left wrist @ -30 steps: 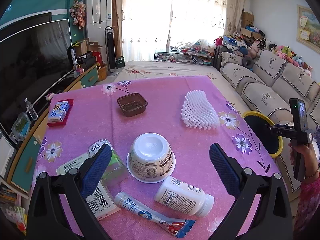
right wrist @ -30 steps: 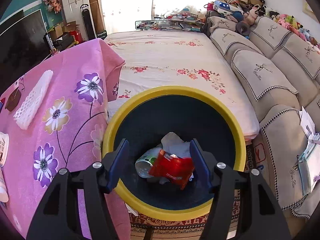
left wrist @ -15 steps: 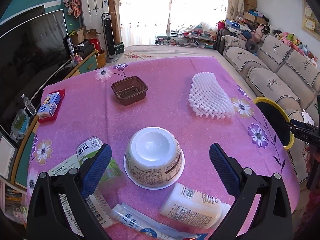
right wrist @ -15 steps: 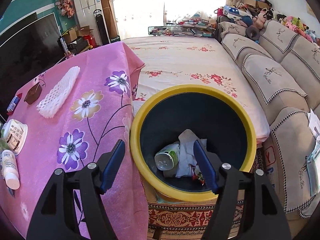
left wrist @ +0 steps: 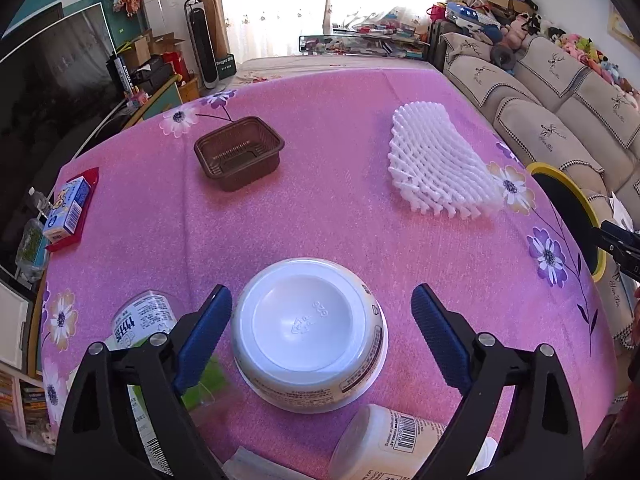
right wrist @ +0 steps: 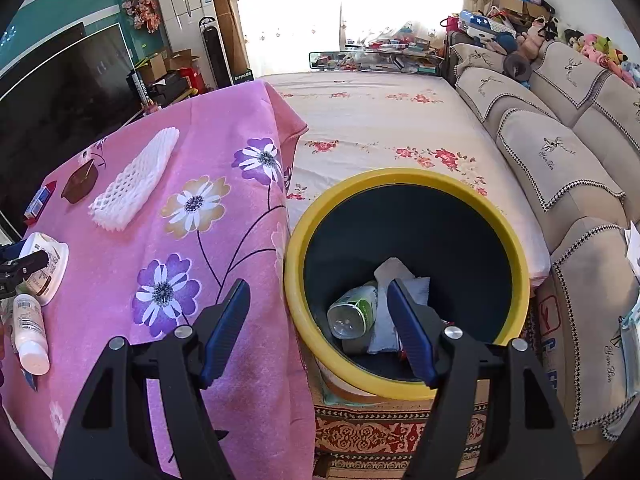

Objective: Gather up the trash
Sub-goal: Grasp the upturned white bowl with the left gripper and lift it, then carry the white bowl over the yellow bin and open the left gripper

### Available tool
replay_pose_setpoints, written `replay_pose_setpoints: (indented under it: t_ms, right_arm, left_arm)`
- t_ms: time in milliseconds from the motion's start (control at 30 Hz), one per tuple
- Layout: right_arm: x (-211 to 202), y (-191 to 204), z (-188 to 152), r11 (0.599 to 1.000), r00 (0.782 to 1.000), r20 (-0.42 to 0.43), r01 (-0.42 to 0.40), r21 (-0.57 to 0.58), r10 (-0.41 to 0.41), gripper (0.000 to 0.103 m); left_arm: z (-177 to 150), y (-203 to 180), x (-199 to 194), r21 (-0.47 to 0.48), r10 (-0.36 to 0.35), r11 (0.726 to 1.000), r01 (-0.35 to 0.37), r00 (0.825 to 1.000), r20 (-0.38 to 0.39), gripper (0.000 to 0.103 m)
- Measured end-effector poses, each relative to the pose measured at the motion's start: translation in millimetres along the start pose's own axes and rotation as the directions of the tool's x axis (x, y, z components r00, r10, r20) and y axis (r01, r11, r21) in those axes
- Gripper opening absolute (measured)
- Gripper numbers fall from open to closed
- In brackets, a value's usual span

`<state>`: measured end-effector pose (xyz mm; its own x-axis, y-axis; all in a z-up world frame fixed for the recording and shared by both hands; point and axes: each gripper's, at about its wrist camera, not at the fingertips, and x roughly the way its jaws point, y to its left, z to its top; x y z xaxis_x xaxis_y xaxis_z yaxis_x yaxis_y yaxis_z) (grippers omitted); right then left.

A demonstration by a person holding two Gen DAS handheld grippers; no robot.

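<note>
An upturned white bowl [left wrist: 308, 332] rests on the pink floral tablecloth [left wrist: 340, 120]. My left gripper [left wrist: 320, 292] straddles it, its jaws closing; the left pad is near the bowl's side and the right pad stands clear of it. My right gripper [right wrist: 316, 286] hangs open and empty over the near rim of the yellow-rimmed bin [right wrist: 404, 176], which holds a plastic bottle [right wrist: 354, 312] and white paper [right wrist: 400, 280]. The bin [left wrist: 560, 172] also shows beyond the table's right edge.
On the table lie a white pill bottle [left wrist: 384, 440], a labelled clear cup [left wrist: 140, 320], a brown tray [left wrist: 240, 156], a white foam net [left wrist: 436, 168] and a blue carton [left wrist: 68, 208]. A sofa [right wrist: 560, 152] stands right of the bin, with a flowered bed [right wrist: 380, 120] behind.
The left gripper came forward and down until the bowl lay between its jaws, which narrowed slightly. A red wrapper between the right fingers dropped into the bin, and that gripper drew back toward the table.
</note>
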<state>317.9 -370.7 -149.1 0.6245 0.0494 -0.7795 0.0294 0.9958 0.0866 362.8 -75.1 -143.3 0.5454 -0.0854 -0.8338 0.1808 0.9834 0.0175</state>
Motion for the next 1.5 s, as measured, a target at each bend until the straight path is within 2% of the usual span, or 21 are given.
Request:
replay_pose_setpoints:
  t_ms: [67,200,433,633,867,1033,1133,1300,1500]
  right_arm:
    - [1,0,0,1.000,1.000,-0.004,-0.003,0.001,0.003,0.067]
    - [2,-3,-3,1.000,1.000,-0.008,-0.005,0.005,0.005,0.067]
    - [-1,-4,-5,1.000,1.000,0.000,-0.013,0.008,0.013,0.067]
    - [-12,-8,-5,1.000,1.000,0.023,-0.007,0.010,0.007,0.067]
    - [-19,-25,-12,0.999,0.999,0.036,0.018,0.036,-0.019,0.067]
    - [-26,-45,-20,0.997,0.997,0.052,0.045,0.063,-0.048,0.067]
    - [-31,-61,-25,0.995,0.996,0.059,0.058,0.086,-0.063,0.067]
    - [-37,-88,-35,0.990,0.995,0.059,0.077,0.120,-0.085,0.067]
    - [-42,-119,-47,0.981,0.992,0.058,0.098,0.167,-0.109,0.068]
  left_arm:
    - [1,-1,5,0.006,0.011,1.000,-0.011,1.000,-0.009,0.088]
    - [2,2,10,0.006,0.028,1.000,-0.028,1.000,-0.014,0.077]
    - [2,3,5,-0.002,0.007,1.000,-0.007,1.000,0.008,0.077]
    - [11,-10,-23,0.011,-0.004,1.000,0.004,0.997,0.075,0.077]
    - [25,-48,-64,0.056,-0.052,0.997,0.044,0.986,0.157,0.077]
    - [34,-89,-85,0.097,-0.116,0.990,0.098,0.974,0.196,0.077]
    - [38,-123,-87,0.135,-0.162,0.981,0.138,0.968,0.192,0.077]
    - [50,-189,-72,0.203,-0.238,0.957,0.205,0.960,0.149,0.077]
    - [70,-270,-39,0.277,-0.272,0.932,0.234,0.956,0.109,0.077]
